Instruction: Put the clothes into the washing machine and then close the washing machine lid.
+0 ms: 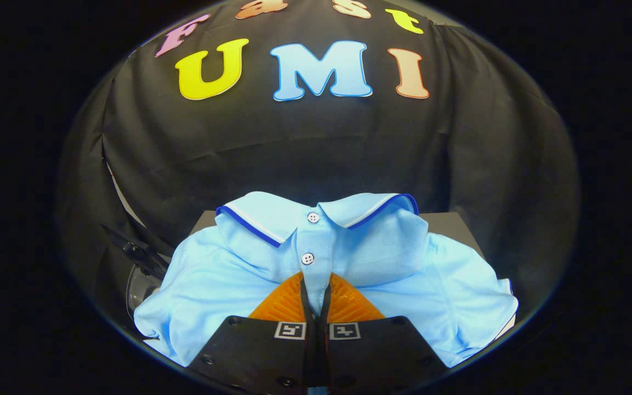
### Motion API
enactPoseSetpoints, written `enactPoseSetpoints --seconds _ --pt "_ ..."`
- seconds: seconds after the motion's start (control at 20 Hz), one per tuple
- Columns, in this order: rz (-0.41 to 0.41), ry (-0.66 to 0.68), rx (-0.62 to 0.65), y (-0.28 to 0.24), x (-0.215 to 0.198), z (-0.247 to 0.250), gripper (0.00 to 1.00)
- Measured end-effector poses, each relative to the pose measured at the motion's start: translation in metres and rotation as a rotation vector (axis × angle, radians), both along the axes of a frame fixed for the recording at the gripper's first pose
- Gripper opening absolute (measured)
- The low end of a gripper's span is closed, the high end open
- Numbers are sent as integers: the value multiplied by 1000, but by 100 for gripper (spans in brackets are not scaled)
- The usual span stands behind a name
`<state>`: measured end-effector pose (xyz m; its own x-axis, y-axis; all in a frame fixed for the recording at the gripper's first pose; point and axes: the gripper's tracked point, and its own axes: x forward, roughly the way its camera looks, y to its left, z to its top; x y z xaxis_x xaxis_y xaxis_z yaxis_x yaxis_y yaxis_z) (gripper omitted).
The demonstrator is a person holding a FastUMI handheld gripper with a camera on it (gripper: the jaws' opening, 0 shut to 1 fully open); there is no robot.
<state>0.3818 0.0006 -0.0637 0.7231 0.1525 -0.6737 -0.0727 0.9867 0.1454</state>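
The gripper [316, 282] pinches the blue shirt [316, 258] tight. The shirt is not in the washing machine yet.

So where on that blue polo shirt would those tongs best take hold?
Probably the button placket, from above. The light blue polo shirt lies flat and spread, so only a raised fold gives two fingers something to pinch. The tongs look closed on the strip just below the lower button, orange fingers pressed together.
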Motion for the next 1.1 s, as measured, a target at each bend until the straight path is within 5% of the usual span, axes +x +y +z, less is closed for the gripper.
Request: enactPoseSetpoints --seconds 0.5,1.1 --pt "-40 44 97 2 -5 8 2" --pt "-9 -102 150 8 -32 82 2"
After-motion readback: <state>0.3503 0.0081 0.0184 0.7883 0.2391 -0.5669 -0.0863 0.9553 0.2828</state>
